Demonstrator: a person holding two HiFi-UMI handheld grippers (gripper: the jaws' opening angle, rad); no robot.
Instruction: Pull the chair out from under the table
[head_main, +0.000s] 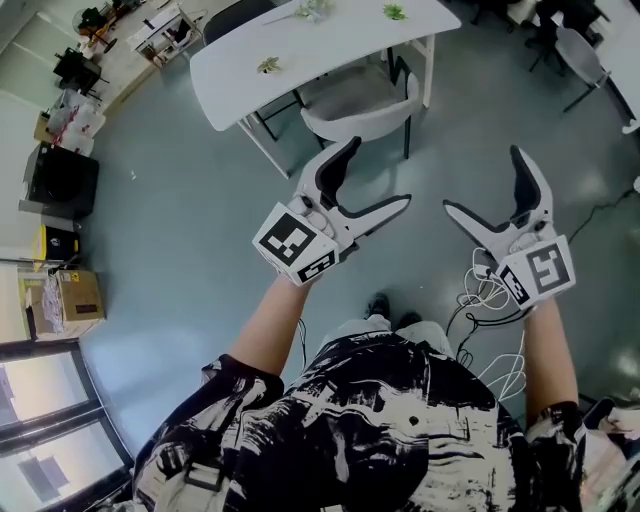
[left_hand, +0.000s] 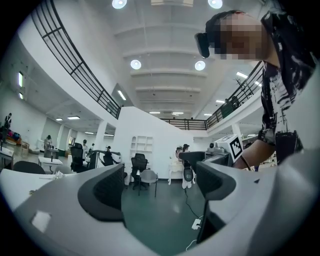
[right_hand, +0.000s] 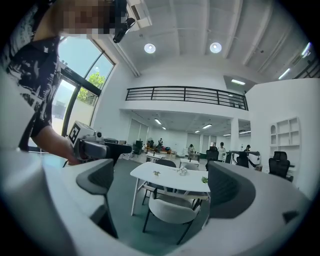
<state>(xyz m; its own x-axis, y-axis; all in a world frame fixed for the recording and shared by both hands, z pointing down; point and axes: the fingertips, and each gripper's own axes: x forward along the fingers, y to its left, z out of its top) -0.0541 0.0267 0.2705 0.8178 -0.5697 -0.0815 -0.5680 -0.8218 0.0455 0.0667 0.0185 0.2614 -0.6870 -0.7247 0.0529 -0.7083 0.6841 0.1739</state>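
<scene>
A pale grey chair (head_main: 365, 115) stands tucked under the near edge of a white table (head_main: 250, 75), its back towards me. The right gripper view faces the same chair (right_hand: 172, 210) and table (right_hand: 170, 177) head on, a few steps away. My left gripper (head_main: 378, 175) is open and empty, held in the air short of the chair. The right gripper (head_main: 485, 182) is also open and empty, level with it on the right. Neither touches the chair. The left gripper view looks off across the hall, away from the chair.
Small green sprigs (head_main: 395, 12) lie on the table. A dark chair (head_main: 235, 15) stands behind it. Boxes (head_main: 75, 295) and a black cabinet (head_main: 60, 180) line the left wall. White cables (head_main: 490, 300) hang by my right arm. More tables (head_main: 580, 50) stand at the far right.
</scene>
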